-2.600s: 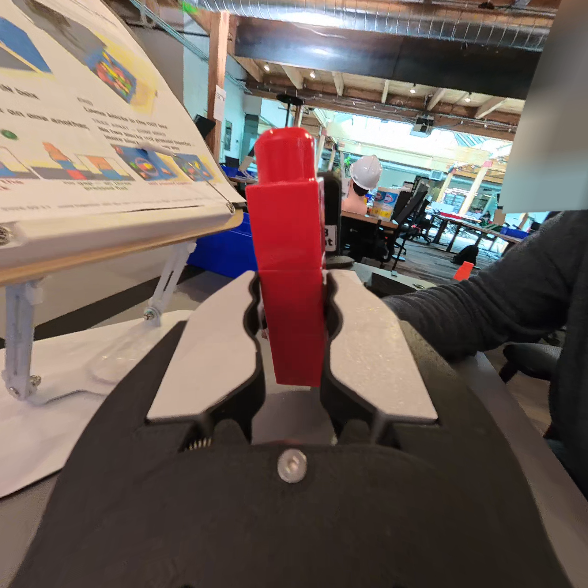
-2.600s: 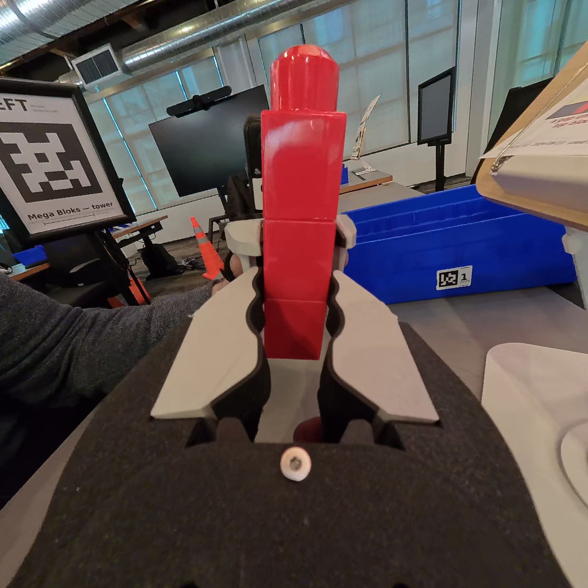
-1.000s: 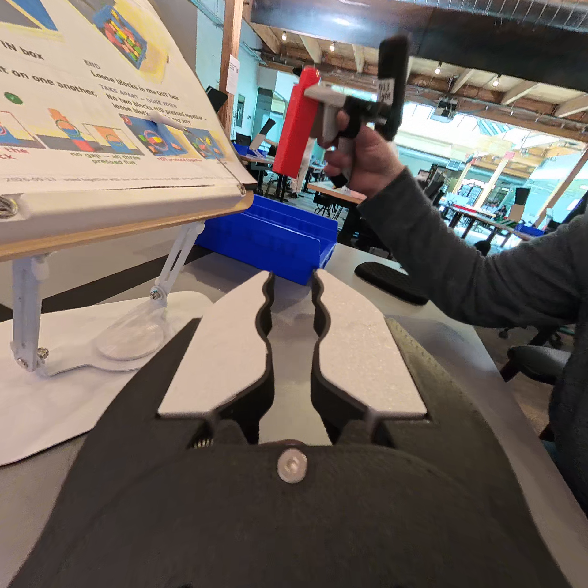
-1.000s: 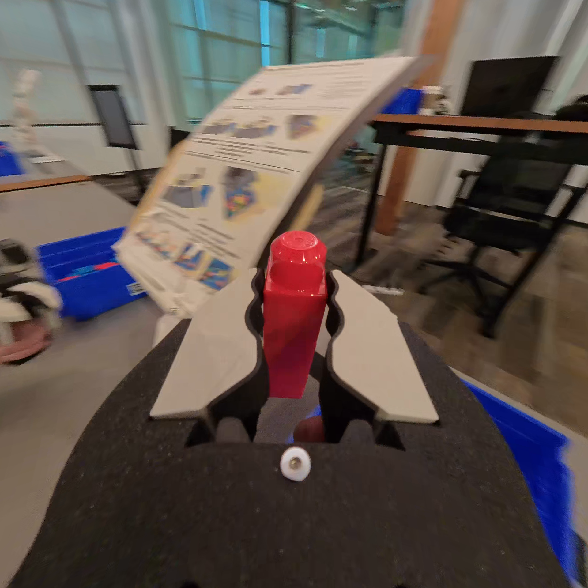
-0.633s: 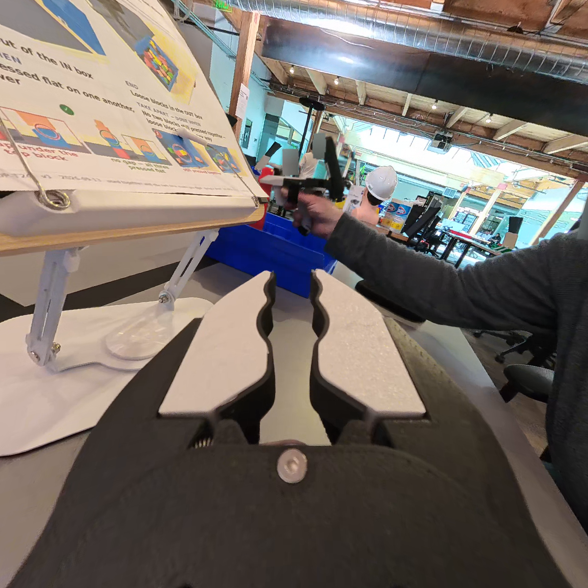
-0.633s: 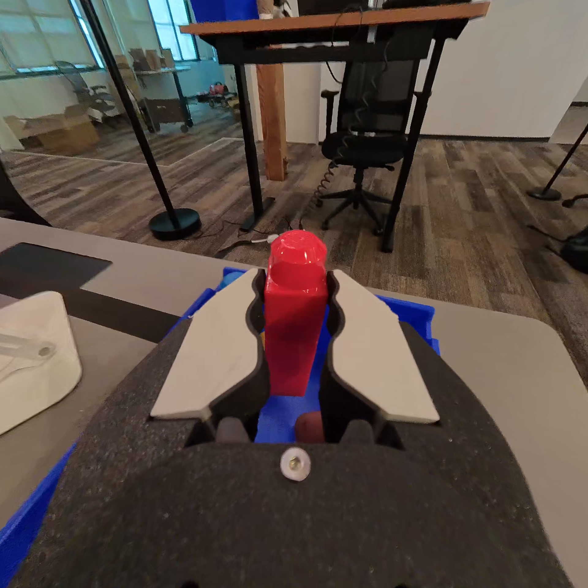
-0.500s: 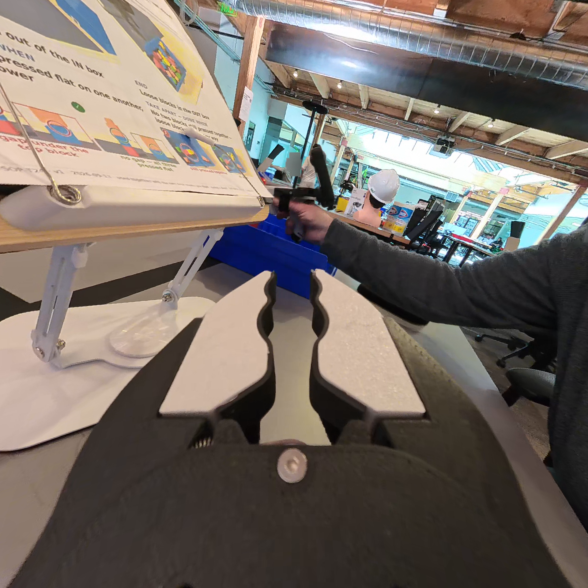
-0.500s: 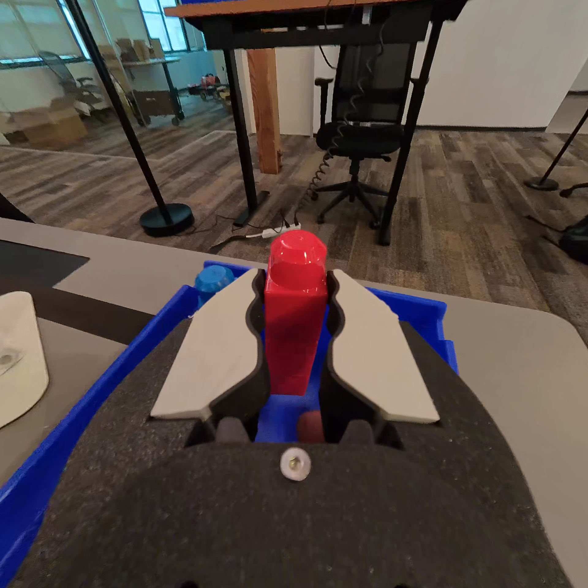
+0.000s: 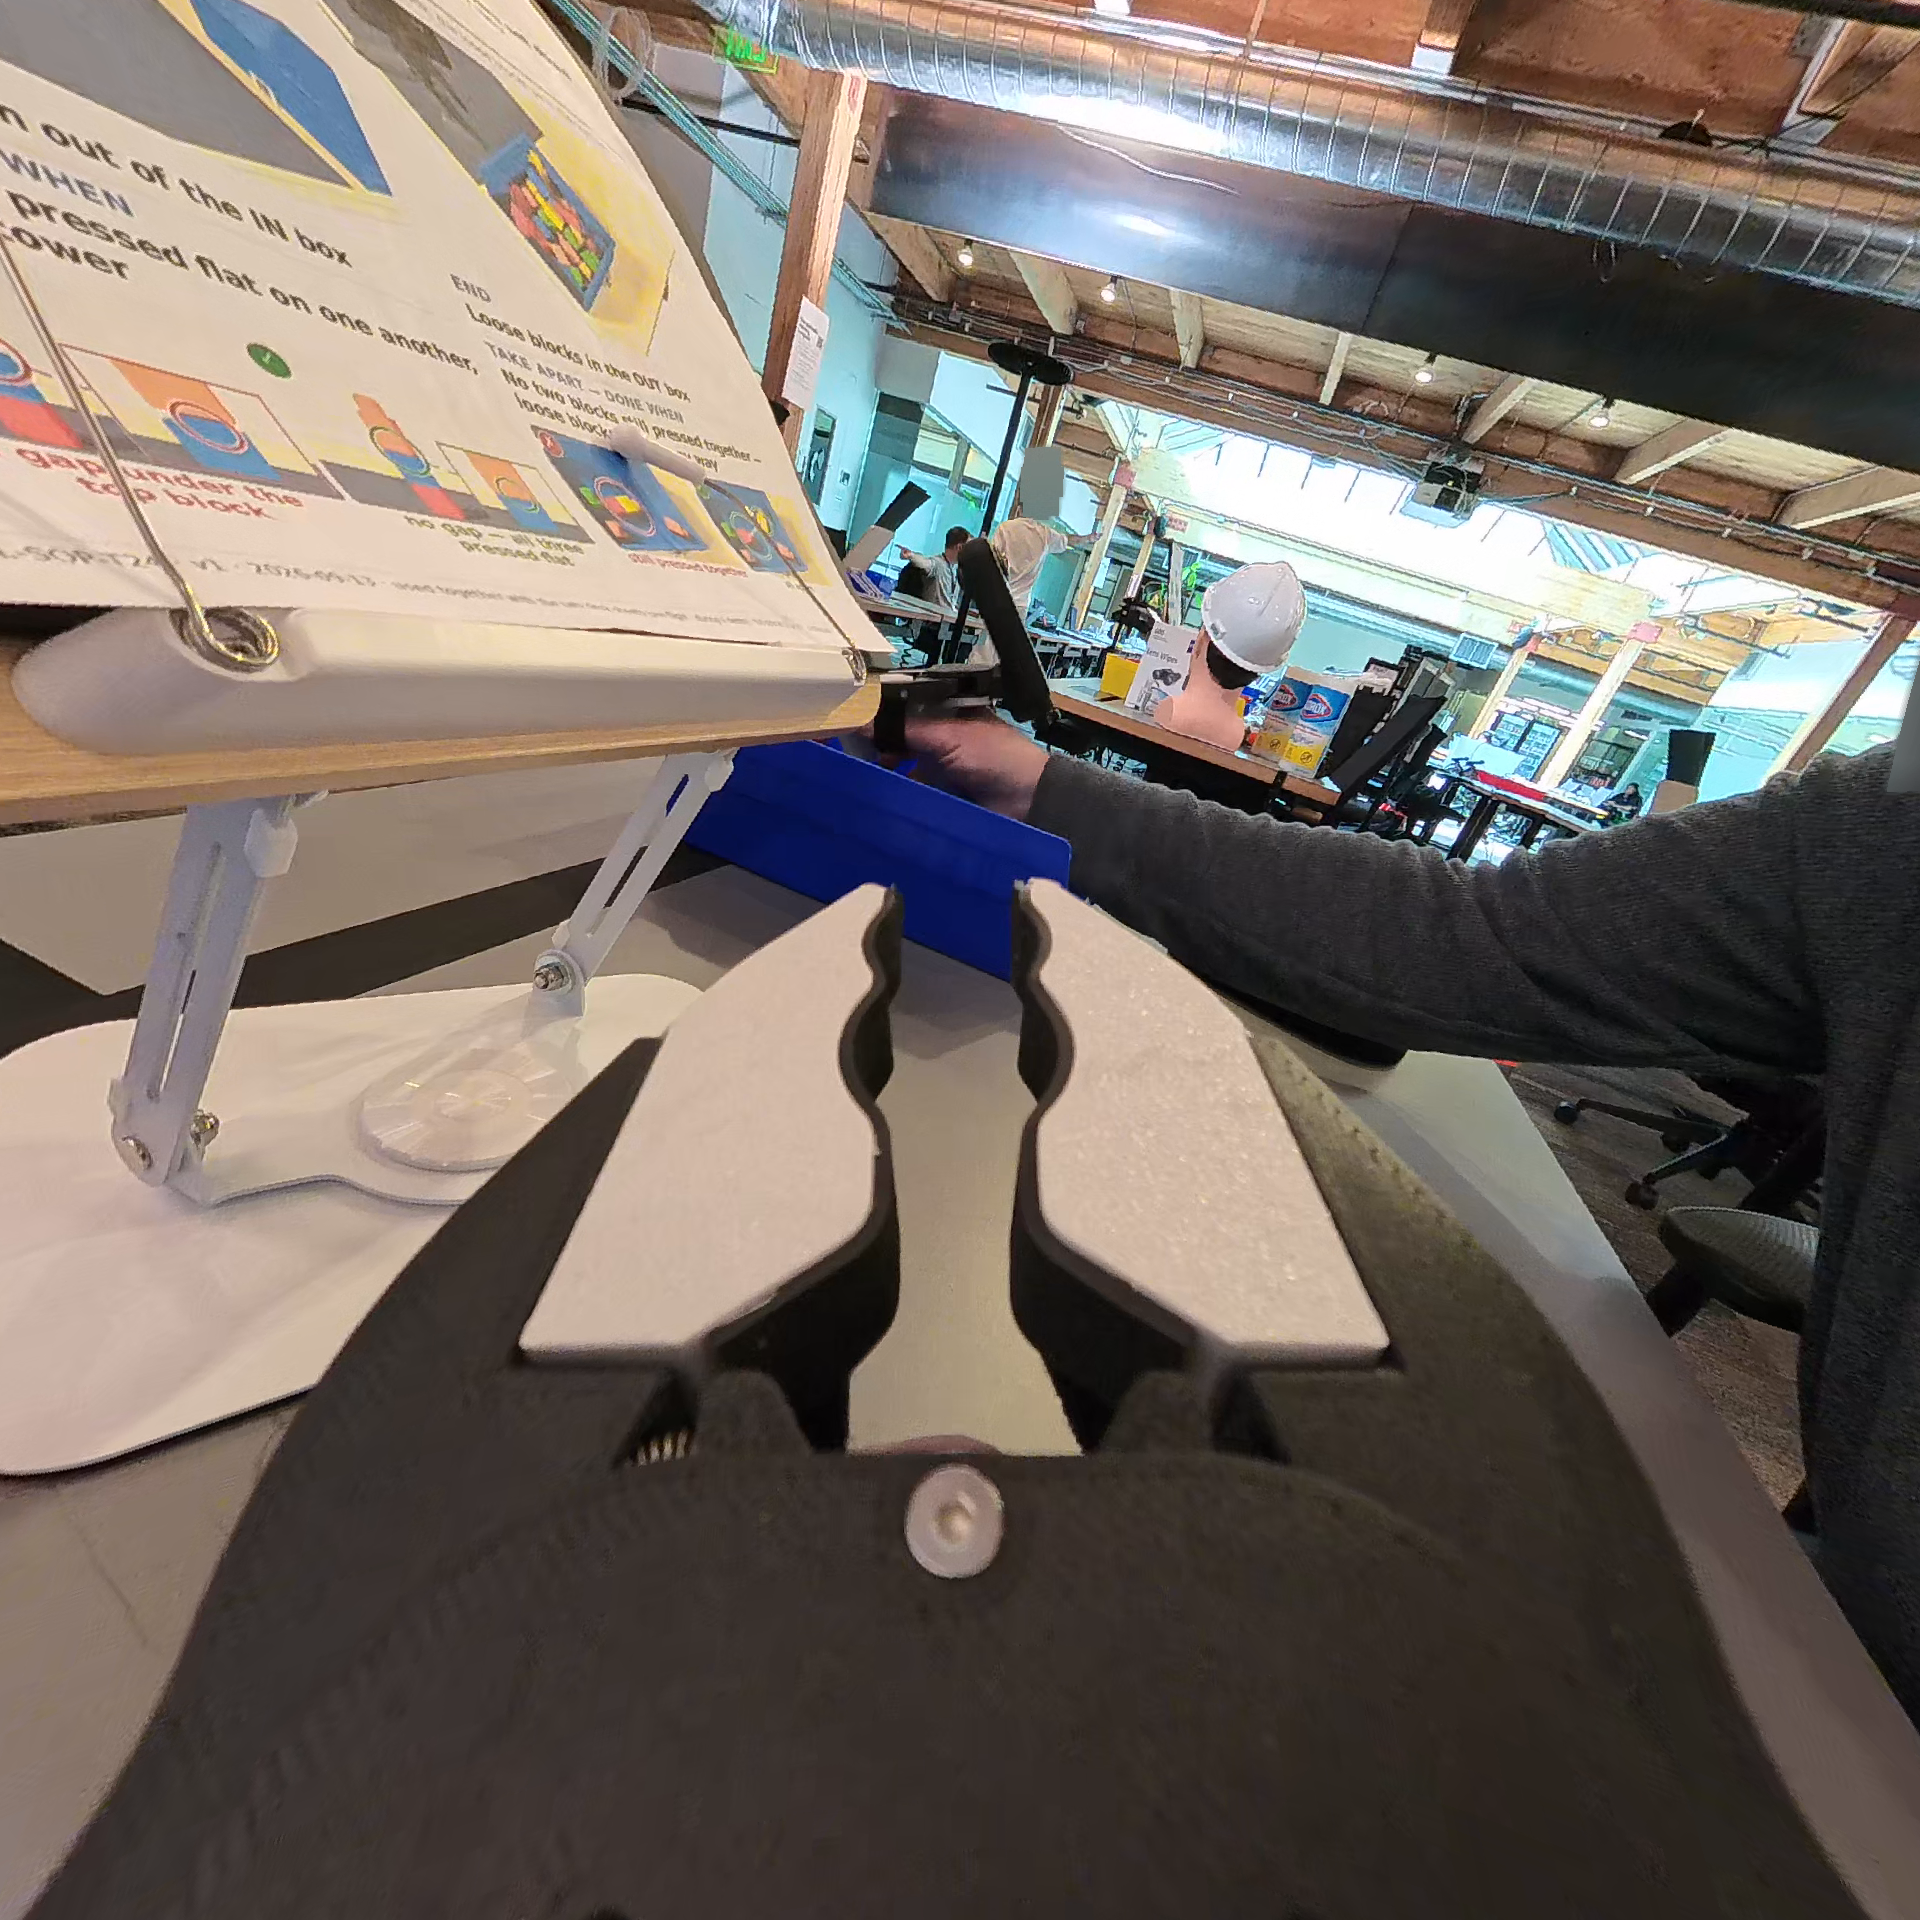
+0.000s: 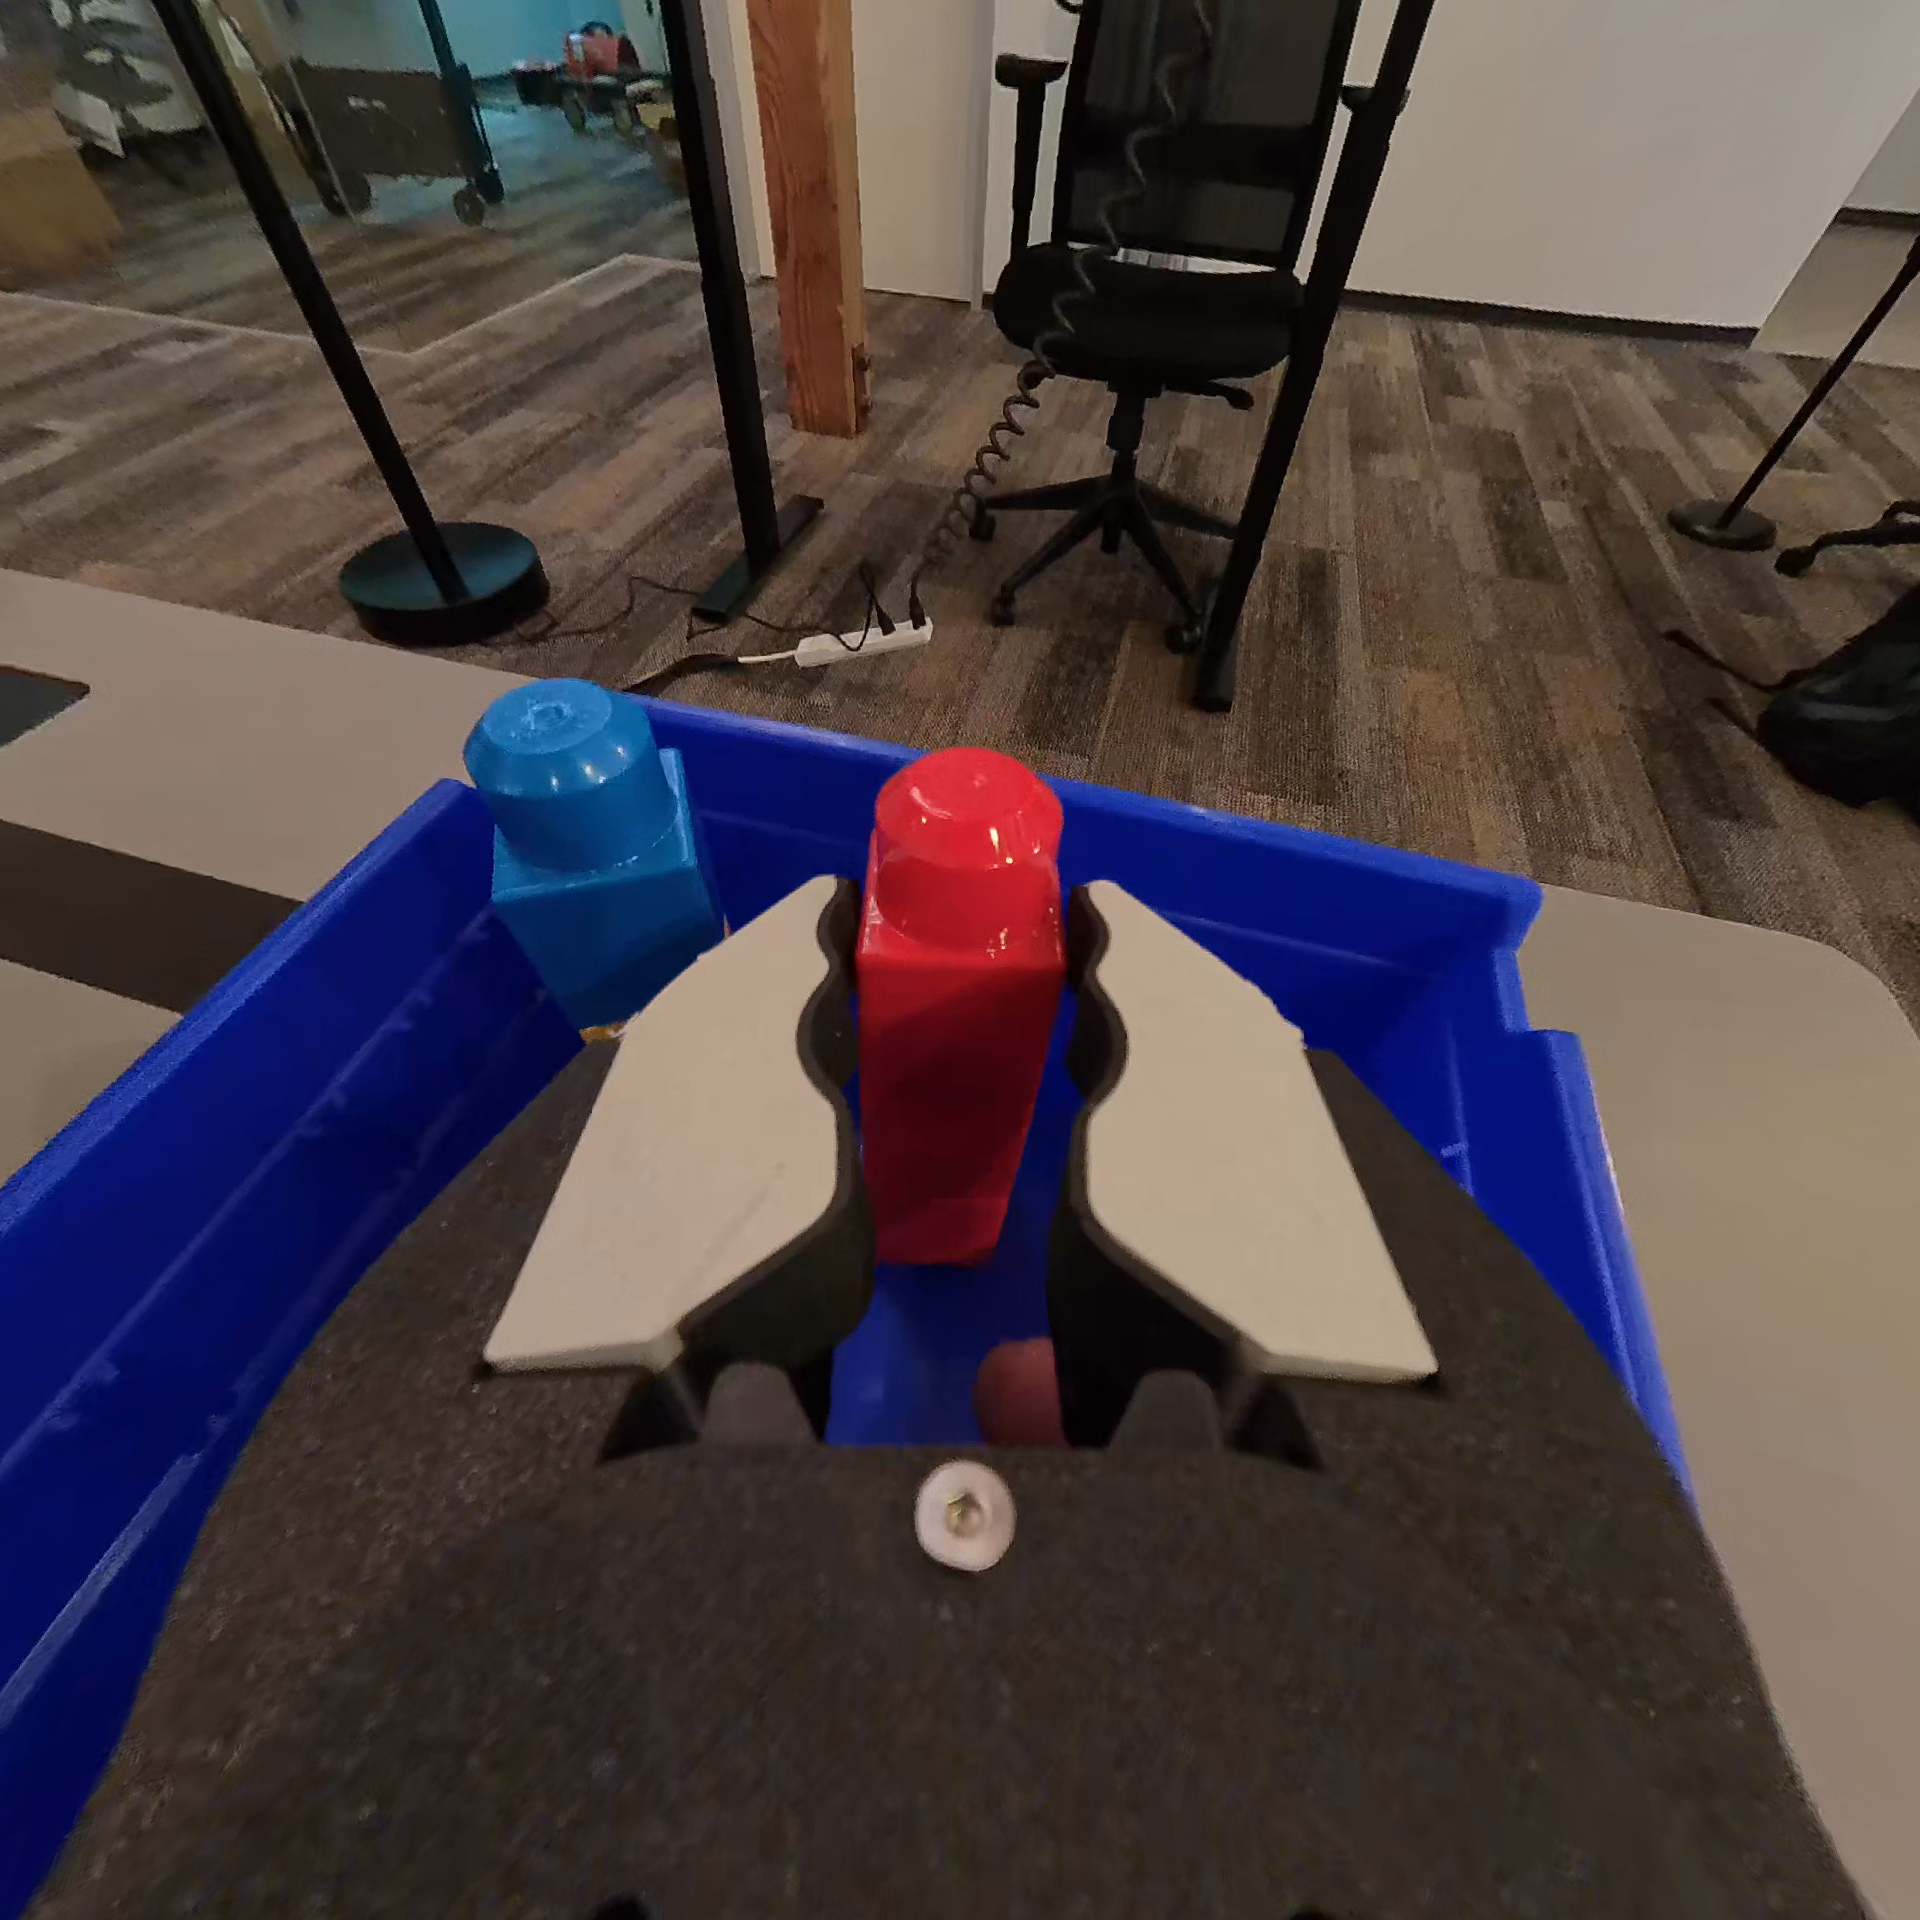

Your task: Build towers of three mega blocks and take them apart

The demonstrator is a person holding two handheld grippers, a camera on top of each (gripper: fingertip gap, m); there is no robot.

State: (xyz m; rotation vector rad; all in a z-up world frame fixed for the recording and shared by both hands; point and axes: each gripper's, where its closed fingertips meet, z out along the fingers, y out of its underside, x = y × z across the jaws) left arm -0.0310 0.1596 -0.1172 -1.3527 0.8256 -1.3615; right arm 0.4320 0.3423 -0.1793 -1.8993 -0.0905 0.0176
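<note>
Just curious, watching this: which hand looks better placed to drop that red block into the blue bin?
The right. Its tool already grips the red block inside the blue bin, beside a blue block. The left tool is empty, over the table short of the bin.

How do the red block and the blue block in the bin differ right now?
The red block is clamped between the right gripper fingers; the blue block is free of it. The red block sits mid-bin, the blue one leans near the blue bin far-left corner. Both are single-stud blocks, studs up.

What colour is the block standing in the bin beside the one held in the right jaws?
Blue; the right wrist view shows it best.
</note>
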